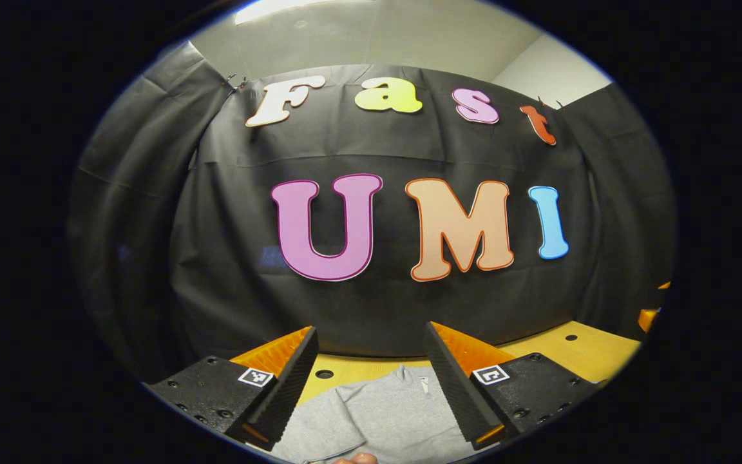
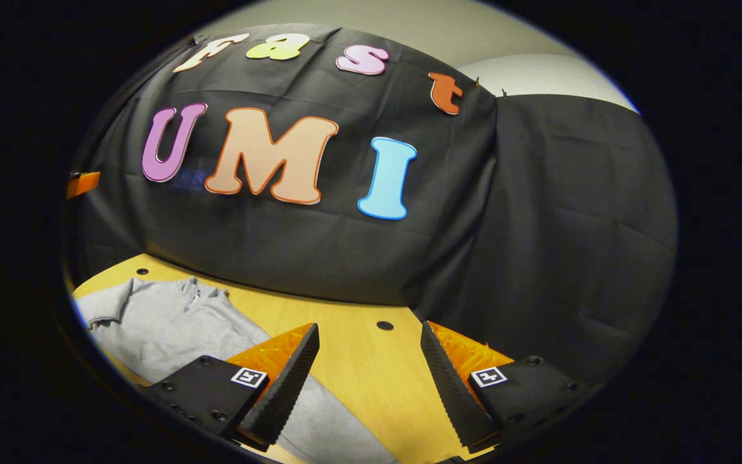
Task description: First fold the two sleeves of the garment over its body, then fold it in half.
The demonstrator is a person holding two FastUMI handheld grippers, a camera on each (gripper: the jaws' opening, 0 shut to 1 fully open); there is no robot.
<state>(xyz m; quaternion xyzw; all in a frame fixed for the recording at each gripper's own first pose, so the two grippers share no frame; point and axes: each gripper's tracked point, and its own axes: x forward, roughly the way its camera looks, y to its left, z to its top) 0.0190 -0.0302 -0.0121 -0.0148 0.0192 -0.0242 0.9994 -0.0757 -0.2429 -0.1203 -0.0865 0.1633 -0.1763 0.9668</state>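
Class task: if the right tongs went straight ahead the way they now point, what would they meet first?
Probably the bare wooden table seen between the open right tongs, then the black cloth wall; the grey garment lies off to their left. Depth is unclear.

A recording booth: black cloth walls (image 1: 229,270) (clipped up), holed wooden table (image 2: 371,361).

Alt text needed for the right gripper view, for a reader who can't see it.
The right gripper hangs open above a wooden table, holding nothing. A grey garment lies flat to its left, one sleeve running under the near finger; black cloth behind.
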